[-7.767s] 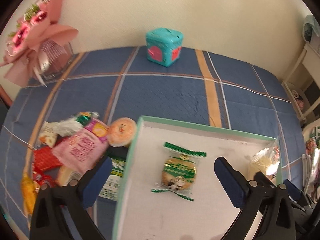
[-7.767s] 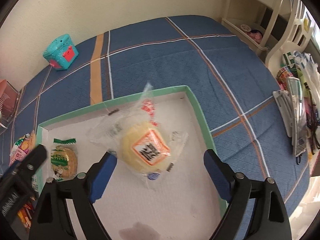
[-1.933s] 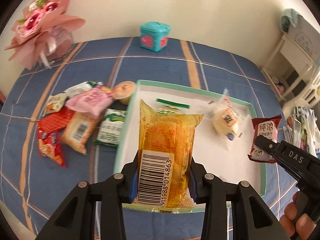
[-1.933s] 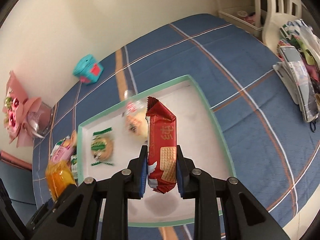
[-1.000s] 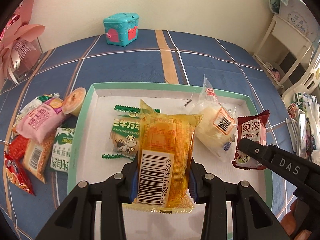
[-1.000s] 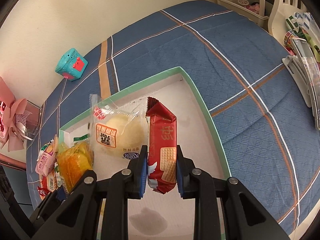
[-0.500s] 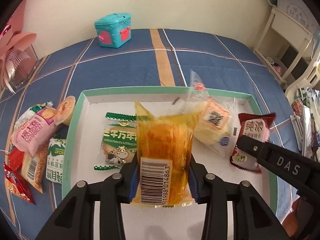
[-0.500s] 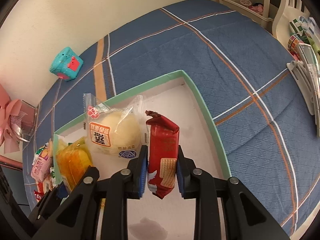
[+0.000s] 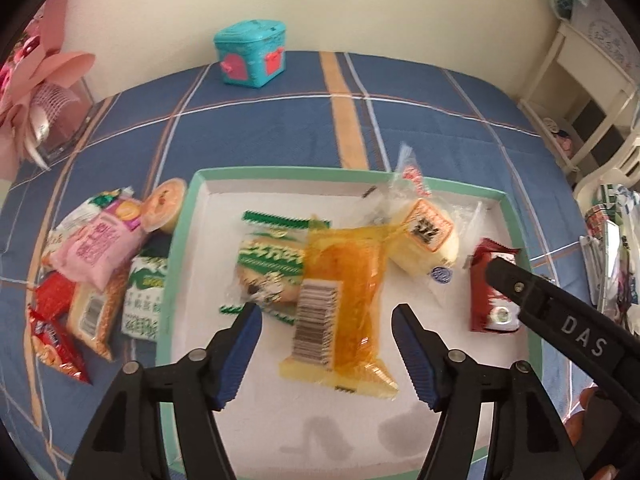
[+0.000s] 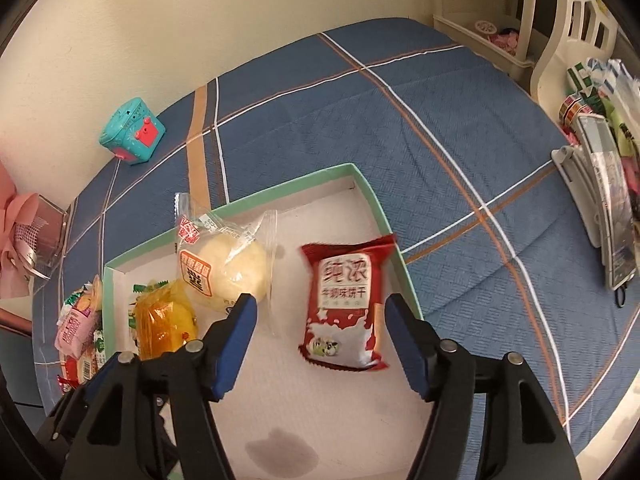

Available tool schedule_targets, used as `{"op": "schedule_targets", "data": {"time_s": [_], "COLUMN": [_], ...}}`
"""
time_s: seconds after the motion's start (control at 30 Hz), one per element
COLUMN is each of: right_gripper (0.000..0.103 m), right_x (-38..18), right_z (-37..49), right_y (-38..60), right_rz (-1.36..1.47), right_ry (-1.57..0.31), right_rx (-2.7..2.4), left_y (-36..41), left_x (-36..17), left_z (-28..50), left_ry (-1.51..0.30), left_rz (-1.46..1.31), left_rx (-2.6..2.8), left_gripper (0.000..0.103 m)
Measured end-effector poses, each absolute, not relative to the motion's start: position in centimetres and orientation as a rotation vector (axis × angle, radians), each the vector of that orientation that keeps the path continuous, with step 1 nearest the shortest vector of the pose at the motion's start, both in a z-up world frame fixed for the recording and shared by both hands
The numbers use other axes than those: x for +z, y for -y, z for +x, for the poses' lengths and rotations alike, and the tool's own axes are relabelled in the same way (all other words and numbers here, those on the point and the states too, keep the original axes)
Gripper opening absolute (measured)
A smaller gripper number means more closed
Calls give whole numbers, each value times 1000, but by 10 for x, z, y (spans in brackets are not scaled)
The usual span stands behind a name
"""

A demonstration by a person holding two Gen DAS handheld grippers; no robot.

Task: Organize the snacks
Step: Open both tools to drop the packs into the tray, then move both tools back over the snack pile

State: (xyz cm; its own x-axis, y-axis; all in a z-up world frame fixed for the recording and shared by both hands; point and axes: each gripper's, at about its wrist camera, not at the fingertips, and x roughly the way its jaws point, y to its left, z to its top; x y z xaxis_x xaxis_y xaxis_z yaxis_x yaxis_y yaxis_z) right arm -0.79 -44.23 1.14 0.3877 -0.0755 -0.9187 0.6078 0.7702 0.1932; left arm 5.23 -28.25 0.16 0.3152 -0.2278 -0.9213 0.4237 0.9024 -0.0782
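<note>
Left gripper: jaws have just been opening and stand spread; the orange packet lies between them, loose on the tray, neither pad touching it.
Right gripper: jaws have also just been opening, now spread; the red biscuit packet lies flat between them, free of both pads, close to the tray's right wall.
Tray contents: a green-wrapped cookie partly under the orange packet, and a clear-wrapped bun touching its far corner.
Still outside: a heap of snacks and a small orange cup on the blue cloth, just beside the tray's left wall.
Risk, crowding: the middle is piling up, so I'd guess the next drop there slides off or buries the cookie.
Risk, snagging: lifting away at a tilt could catch a pad on a crinkled wrapper and drag the packet.
Risk, edge: the red packet sits near the rim; a nudge might tip it over.
Risk, collision: both grippers hang close over one tray and could knock together.
</note>
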Motion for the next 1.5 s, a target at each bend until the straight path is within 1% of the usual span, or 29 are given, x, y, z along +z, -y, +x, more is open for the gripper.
{"op": "schedule_targets", "data": {"time_s": [0.1, 0.17, 0.23, 0.27, 0.3, 0.33, 0.4, 0.53, 0.6, 0.8, 0.97, 1.17, 1.5], "right_gripper": [81, 81, 81, 81, 83, 89, 97, 98, 100, 101, 101, 101, 101], "right_x": [9, 6, 5, 4, 3, 3, 3, 7, 11, 27, 34, 39, 51], "right_z": [-10, -10, -10, -11, -11, -12, -12, -13, -13, -19, -20, -18, -30], "right_y": [441, 439, 436, 435, 434, 433, 430, 425, 422, 413, 406, 397, 396], "right_rz": [556, 540, 529, 527, 527, 527, 519, 496, 489, 458, 453, 460, 475], "right_ry": [-1110, -1127, -1138, -1138, -1138, -1137, -1131, -1110, -1076, -954, -925, -939, -897], "right_rx": [-462, -454, -444, -439, -432, -426, -421, -414, -404, -389, -373, -357, -453], "left_y": [273, 265, 258, 255, 252, 249, 242, 227, 221, 207, 202, 197, 174], "left_x": [2, 2, 3, 3, 4, 4, 6, 12, 15, 21, 27, 29, 22], "left_z": [55, 58, 61, 62, 62, 62, 64, 66, 67, 65, 66, 65, 73], "left_ry": [-1190, -1198, -1200, -1196, -1189, -1183, -1172, -1145, -1123, -1076, -1025, -1049, -1106], "left_rz": [181, 160, 139, 135, 133, 132, 121, 82, 78, 59, 66, 70, 15], "left_rx": [-390, -365, -342, -336, -324, -311, -298, -284, -271, -249, -244, -249, -196], "left_gripper": [76, 81, 88, 94, 98, 103, 103, 103, 103, 103, 103, 103, 102]}}
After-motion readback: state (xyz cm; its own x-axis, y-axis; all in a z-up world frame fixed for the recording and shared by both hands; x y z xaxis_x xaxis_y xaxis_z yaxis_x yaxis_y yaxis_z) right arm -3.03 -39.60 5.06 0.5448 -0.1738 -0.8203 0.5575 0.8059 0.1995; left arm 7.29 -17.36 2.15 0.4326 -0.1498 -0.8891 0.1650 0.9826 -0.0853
